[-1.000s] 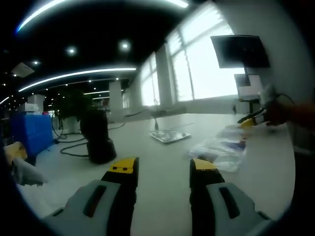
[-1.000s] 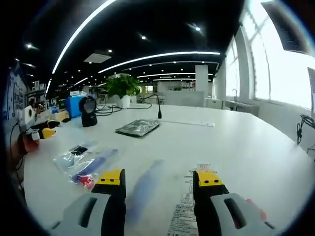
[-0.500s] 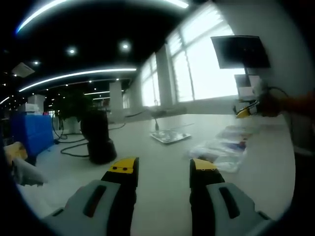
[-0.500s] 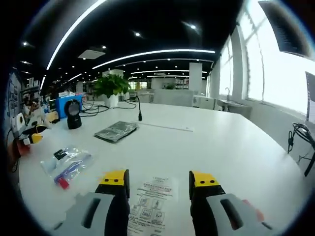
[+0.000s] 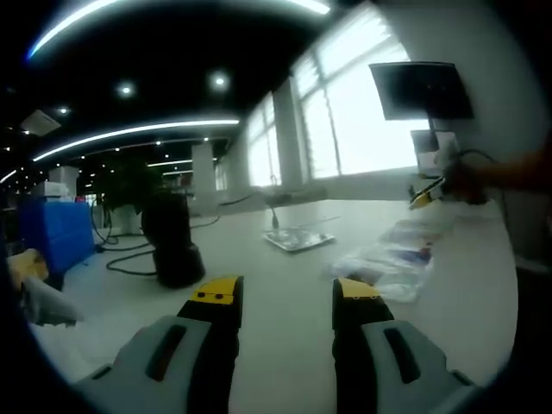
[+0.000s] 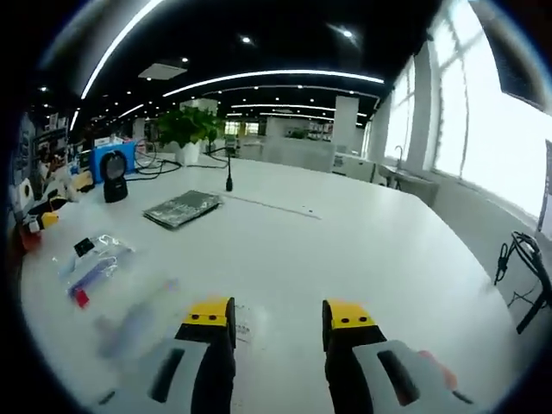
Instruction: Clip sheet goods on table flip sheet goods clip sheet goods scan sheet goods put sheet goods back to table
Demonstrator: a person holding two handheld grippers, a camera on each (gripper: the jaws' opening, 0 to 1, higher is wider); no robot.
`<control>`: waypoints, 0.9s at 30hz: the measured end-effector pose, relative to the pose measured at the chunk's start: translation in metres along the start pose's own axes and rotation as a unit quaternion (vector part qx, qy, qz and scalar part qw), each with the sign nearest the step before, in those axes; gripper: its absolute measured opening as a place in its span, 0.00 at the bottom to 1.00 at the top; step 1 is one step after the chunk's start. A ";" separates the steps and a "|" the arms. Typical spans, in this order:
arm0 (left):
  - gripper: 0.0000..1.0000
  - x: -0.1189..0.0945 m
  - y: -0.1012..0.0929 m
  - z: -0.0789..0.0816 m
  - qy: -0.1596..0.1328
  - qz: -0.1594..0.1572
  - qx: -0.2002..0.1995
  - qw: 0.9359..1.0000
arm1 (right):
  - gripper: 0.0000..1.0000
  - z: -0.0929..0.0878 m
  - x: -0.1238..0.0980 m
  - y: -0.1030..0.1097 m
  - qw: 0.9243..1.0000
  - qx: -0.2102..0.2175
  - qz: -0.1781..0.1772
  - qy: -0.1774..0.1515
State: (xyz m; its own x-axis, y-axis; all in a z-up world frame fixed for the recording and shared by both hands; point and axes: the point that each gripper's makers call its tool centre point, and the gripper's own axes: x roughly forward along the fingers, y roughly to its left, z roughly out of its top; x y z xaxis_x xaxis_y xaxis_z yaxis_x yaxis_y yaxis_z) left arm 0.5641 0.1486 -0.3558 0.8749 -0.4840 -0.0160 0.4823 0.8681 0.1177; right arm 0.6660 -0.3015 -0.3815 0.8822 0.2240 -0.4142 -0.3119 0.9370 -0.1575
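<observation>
In the right gripper view my right gripper [image 6: 278, 315] is open low over the white table [image 6: 362, 250]. A corner of a printed sheet [image 6: 242, 329] shows between its jaws. A clear bag of small goods [image 6: 90, 261] lies at the left, and a silver flat packet [image 6: 182, 208] lies farther back. In the left gripper view my left gripper [image 5: 285, 293] is open with nothing between its fingers. The clear bag [image 5: 390, 260] lies ahead on the right, and the silver packet [image 5: 297, 238] lies beyond it. The right gripper [image 5: 429, 195] shows at the far right in a hand.
A black scanner [image 5: 172, 239] stands with cables on the left, next to a blue box [image 5: 52, 235]. The scanner [image 6: 113, 164], a gooseneck microphone [image 6: 228, 173] and a plant [image 6: 185, 129] stand at the table's far side. Loose cables [image 6: 517, 259] hang past its right edge.
The right gripper's camera has moved over the printed sheet, which is now mostly hidden under the jaws. The jaws stand slightly closer together. The left gripper view has not shifted.
</observation>
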 end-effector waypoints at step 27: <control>0.34 0.004 0.002 -0.002 0.001 -0.004 0.000 1.000 | 0.25 -0.022 0.027 0.031 0.996 -0.018 0.052 0.069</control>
State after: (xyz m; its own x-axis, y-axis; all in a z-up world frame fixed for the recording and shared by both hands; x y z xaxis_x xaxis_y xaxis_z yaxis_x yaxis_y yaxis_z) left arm 0.5692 0.1488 -0.3580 0.8715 -0.4901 -0.0190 0.4887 0.8645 0.1179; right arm 0.6721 -0.2729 -0.4170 0.7886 0.2775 -0.5487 -0.4130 0.9002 -0.1383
